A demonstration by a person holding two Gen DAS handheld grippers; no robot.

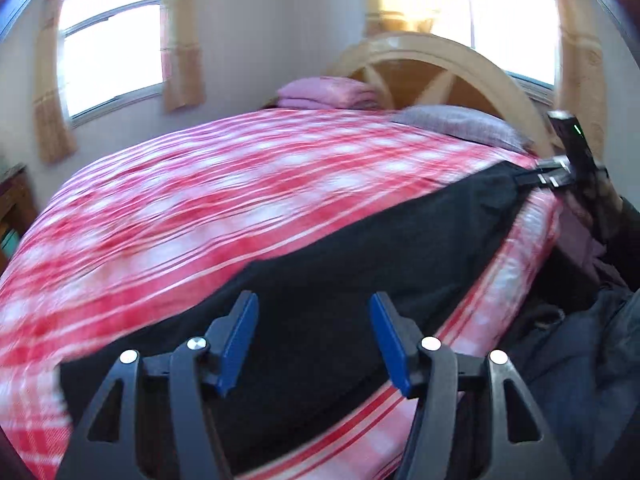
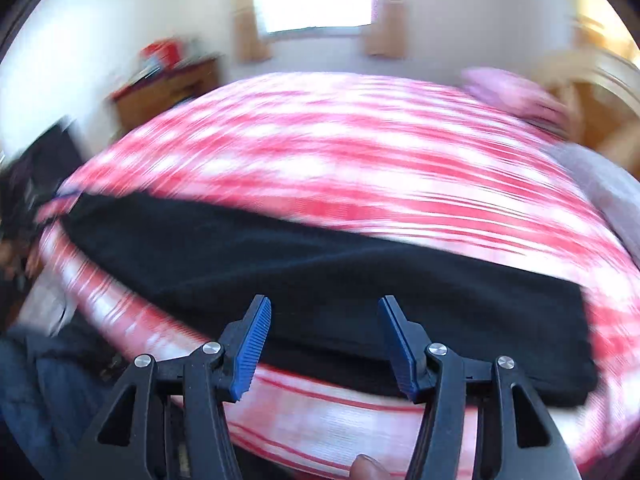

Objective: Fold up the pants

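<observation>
From the left wrist, the left hand-held gripper (image 1: pixel 314 340) hung over the near edge of the bed (image 1: pixel 240 184), its blue fingers (image 1: pixel 240 340) spread wide with nothing between them. The black pants (image 1: pixel 340 272) lay stretched in a long strip along that near edge. At the far end, toward the wooden headboard (image 1: pixel 448 64), the right hand-held gripper (image 1: pixel 536 178) sat at the tip of the cloth; whether it pinched it I could not tell from there.

From the right wrist, the right hand-held gripper (image 2: pixel 324 344) stood wide apart above the pants (image 2: pixel 320 272), holding nothing. The cloth lay flat along the bed's (image 2: pixel 340 152) near edge.
</observation>
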